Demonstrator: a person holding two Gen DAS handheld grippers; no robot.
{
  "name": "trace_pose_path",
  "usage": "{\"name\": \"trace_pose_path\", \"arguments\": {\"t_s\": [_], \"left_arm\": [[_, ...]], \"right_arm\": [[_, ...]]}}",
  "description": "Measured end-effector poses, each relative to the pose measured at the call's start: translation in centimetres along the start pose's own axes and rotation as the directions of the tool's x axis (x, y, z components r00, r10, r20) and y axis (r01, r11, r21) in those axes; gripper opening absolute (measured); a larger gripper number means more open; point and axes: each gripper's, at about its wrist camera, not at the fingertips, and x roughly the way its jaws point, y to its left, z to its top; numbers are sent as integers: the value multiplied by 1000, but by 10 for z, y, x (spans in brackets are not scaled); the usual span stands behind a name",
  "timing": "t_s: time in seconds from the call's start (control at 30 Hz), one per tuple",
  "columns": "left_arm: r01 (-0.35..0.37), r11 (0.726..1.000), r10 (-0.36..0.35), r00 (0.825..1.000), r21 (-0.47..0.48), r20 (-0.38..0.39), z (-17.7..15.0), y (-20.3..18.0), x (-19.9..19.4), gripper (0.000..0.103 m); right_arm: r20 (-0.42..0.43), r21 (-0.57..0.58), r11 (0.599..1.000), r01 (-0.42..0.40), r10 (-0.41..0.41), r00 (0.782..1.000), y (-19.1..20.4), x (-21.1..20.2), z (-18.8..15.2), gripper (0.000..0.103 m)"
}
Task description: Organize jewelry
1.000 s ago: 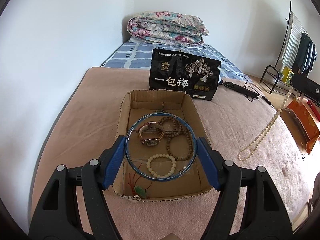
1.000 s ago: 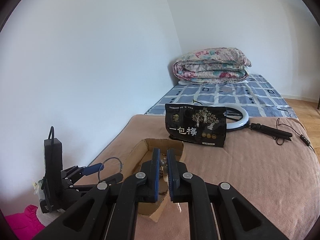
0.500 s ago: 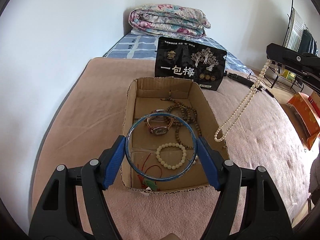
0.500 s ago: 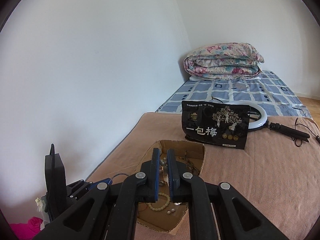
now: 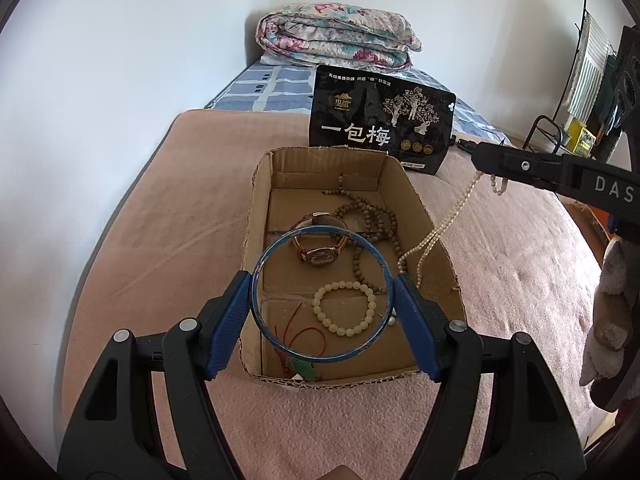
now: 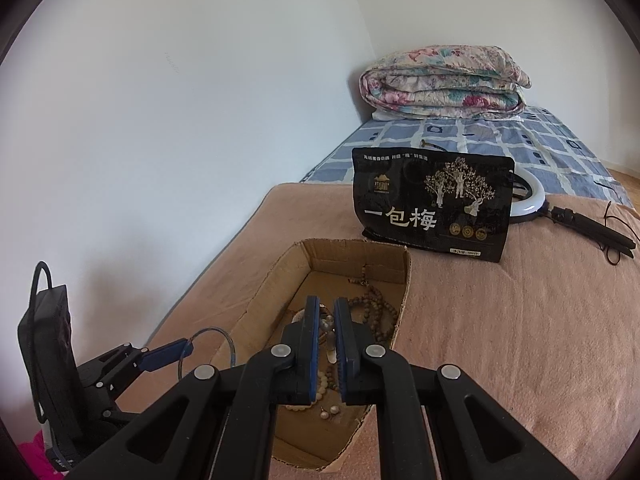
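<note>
My left gripper (image 5: 322,300) is shut on a thin blue bangle (image 5: 280,248), held over the near end of an open cardboard box (image 5: 256,208). The box holds a watch (image 5: 320,256), a brown bead strand (image 5: 372,220), a white bead bracelet (image 5: 346,308) and a red-corded green pendant (image 5: 304,368). My right gripper (image 6: 327,320) is shut on a long pearl necklace (image 5: 448,220), which hangs from its tip (image 5: 486,160) down into the box's right side. In the right wrist view the box (image 6: 276,276) lies under the fingers, and the left gripper with the bangle (image 6: 228,340) shows at lower left.
The box sits on a pink blanket (image 5: 160,240) over a bed beside a white wall. A black snack bag (image 5: 380,128) stands behind the box. A folded floral quilt (image 5: 336,36) lies farther back. A ring light with handle (image 6: 560,212) lies right of the bag.
My right gripper has carried the pearl necklace leftward from above the blanket to over the box; its lower end now hangs inside. My left gripper has neared the box, still holding the bangle.
</note>
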Motion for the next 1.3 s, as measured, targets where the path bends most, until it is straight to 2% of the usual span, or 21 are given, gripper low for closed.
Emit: {"name": "trace_pose_path", "arguments": {"t_s": [0.13,0.27,0.33,0.4,0.43,0.47,0.53,0.63,0.77,1.3], "left_arm": [[2,1000,-2,1000,1,3,0,-1,-1,73],[3,1000,-3,1000,-9,1,0,0,-2,73],[1,1000,-1,1000,-14,3,0,0,-4,74],[-2,1000,2,1000,-18,8,1,0,-6,74],[-1,1000,1,1000,-23,10,1,0,-8,74],[1,1000,0,1000,-27,11,1,0,-9,74],[1,999,-1,1000,-34,14,2,1,-10,79],[1,999,0,1000,-41,22,3,1,-13,79],[3,999,-1,999,-49,33,3,0,-18,79],[-23,999,25,996,-26,83,1,-9,-43,79]], "right_arm": [[-19,12,1000,3,-3,1000,-3,5,-3,9],[-13,19,999,28,-28,1000,-5,3,-3,37],[-11,16,999,41,-40,999,-4,1,-2,42],[-10,10,998,57,-57,998,-3,-1,-2,57],[-8,6,997,72,-72,997,-2,-2,-2,69],[-1,1,996,86,-86,996,-1,-4,-3,76],[9,-7,995,101,-101,995,0,-7,-3,79],[14,-14,993,118,-118,993,1,-11,-2,86],[27,-21,990,136,-136,990,2,-18,-2,89],[58,-15,985,172,-171,984,-1,-47,-5,92]]}}
